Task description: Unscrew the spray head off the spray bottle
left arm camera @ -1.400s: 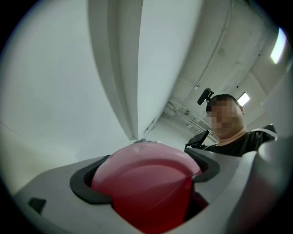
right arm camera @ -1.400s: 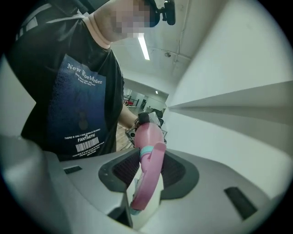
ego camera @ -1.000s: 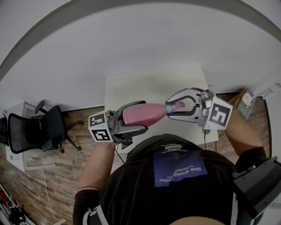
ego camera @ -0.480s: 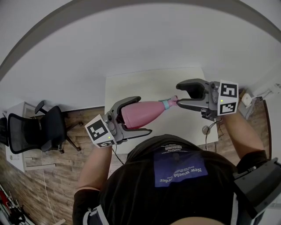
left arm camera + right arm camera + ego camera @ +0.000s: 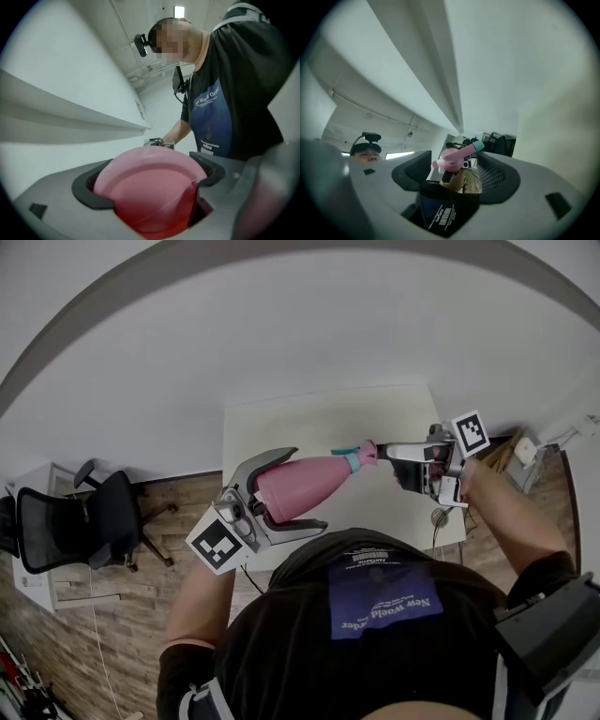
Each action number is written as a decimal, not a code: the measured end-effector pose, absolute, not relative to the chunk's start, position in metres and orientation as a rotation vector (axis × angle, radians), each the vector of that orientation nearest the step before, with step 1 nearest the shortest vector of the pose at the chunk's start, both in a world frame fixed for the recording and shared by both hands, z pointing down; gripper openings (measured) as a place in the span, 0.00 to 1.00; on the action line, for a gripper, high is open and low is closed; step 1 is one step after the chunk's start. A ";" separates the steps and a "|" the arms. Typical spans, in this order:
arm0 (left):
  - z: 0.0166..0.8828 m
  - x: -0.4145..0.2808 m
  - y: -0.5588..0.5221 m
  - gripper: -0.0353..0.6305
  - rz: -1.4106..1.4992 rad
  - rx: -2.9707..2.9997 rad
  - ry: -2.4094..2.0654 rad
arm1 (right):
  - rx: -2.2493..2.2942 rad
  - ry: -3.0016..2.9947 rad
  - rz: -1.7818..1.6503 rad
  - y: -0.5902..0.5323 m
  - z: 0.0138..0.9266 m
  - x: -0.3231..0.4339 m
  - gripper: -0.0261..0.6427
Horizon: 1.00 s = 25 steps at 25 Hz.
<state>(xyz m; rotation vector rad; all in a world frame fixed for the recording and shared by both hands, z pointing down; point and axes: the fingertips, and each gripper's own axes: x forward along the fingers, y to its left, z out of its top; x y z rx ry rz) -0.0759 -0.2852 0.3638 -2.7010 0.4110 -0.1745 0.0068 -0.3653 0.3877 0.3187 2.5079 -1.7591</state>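
Note:
The pink spray bottle [image 5: 305,486] lies nearly level above the table's front edge, its neck pointing right. My left gripper [image 5: 286,488] is shut on the bottle's wide body. In the left gripper view the bottle's round base [image 5: 150,187] fills the space between the jaws. The pink spray head [image 5: 366,454] with its teal collar sits at the bottle's right end. My right gripper [image 5: 392,459] is at the spray head with its jaws opening. In the right gripper view the spray head [image 5: 457,157] stands between the pads [image 5: 497,176] with gaps on both sides.
A white table [image 5: 281,423] lies below the grippers, against a white wall. A black office chair [image 5: 84,517] stands on the wooden floor at the left. A cable [image 5: 439,518] hangs by the table's right front corner.
My right gripper has let go of the spray head, opened and rolled over beside it. My left gripper has tilted, with the bottle still in it.

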 end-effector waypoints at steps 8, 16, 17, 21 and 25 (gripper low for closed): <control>0.357 -0.067 -0.279 0.81 -0.198 -2.615 0.410 | 0.437 2.438 -1.870 -0.351 0.386 -0.002 0.45; 0.356 -0.065 -0.271 0.81 -0.190 -2.520 0.414 | 0.435 2.338 -1.901 -0.352 0.386 0.000 0.45; 0.359 -0.065 -0.272 0.81 -0.230 -2.487 0.412 | 0.431 2.321 -1.915 -0.352 0.387 0.000 0.45; 0.364 -0.060 -0.273 0.81 -0.358 -2.363 0.367 | 0.459 2.264 -1.959 -0.351 0.391 0.001 0.45; 0.366 -0.049 -0.271 0.81 -0.416 -2.293 0.304 | 0.513 2.213 -1.975 -0.350 0.389 -0.001 0.45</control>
